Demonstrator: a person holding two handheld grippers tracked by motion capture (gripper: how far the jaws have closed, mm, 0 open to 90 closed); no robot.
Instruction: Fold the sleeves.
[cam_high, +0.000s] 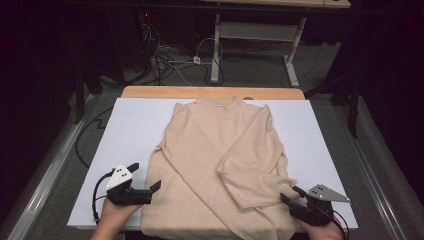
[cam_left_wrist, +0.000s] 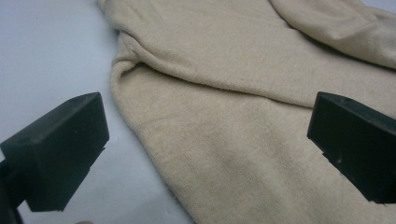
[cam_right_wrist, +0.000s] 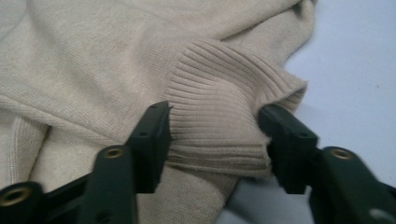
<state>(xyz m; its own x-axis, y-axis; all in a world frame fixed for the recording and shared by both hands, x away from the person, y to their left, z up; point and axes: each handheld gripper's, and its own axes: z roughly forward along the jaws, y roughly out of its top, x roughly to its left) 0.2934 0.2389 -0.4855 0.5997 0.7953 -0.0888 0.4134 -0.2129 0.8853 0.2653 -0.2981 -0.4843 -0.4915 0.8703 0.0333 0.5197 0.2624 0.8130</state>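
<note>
Right gripper view | right claw (cam_right_wrist: 212, 135) level, pinching ribbed cuff (cam_right_wrist: 219, 116) | left claw (cam_left_wrist: 205, 149) spread

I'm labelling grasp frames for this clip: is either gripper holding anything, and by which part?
The right gripper has its fingers around the sweater's ribbed cuff; a firm hold cannot be told. The left gripper holds nothing.

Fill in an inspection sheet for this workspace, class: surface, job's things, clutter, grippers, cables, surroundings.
Surface: white sheet covering a wooden table.
Job's things: beige knitted sweater lying flat, both sleeves folded across its front.
Clutter: nothing seen.
Grippers: left gripper open beside the sweater's edge; right gripper with a ribbed cuff between its jaws.
Cables: black cable trailing from the left gripper.
Surroundings: tangled floor cables, desk frame behind.
</note>
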